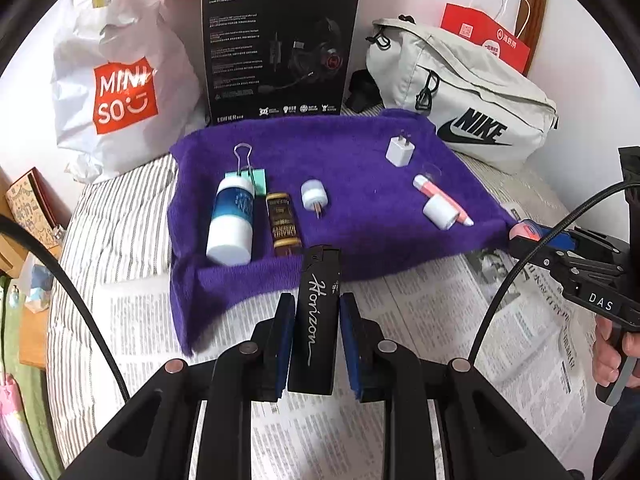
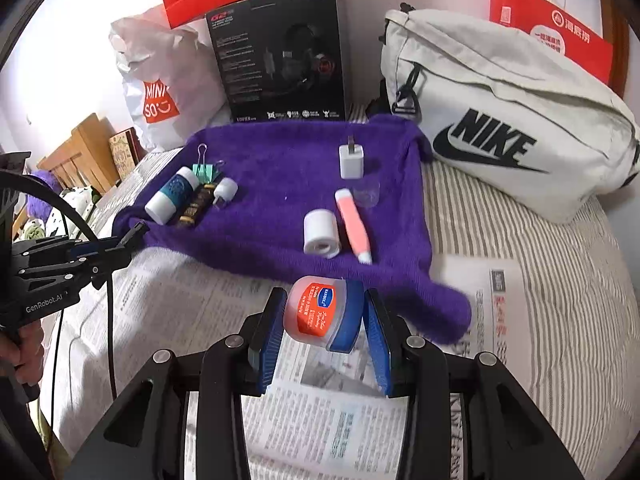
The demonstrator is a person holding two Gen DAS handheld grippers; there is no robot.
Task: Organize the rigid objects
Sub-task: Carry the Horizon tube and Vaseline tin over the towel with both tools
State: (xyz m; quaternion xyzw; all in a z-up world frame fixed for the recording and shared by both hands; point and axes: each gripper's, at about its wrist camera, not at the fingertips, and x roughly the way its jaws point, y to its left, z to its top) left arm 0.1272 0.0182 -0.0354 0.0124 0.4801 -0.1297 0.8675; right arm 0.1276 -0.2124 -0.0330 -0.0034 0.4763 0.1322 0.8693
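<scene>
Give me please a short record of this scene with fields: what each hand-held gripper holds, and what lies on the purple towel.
left hand-held gripper: shut on black lighter
right hand-held gripper: shut on small jelly jar, tilted
surface: purple towel over newspaper
left group on towel: white-blue bottle, binder clip, brown-gold lighter, small white plug
right group on towel: white charger, pink tube, white tape roll

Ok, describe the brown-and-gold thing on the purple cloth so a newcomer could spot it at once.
Start at the purple towel spread on the bed, then go to its left end, where three small things lie side by side. The brown-and-gold lighter is the middle one, between the blue-and-white bottle and the small white plug. It alone is dark, flat and gold-patterned.
</scene>
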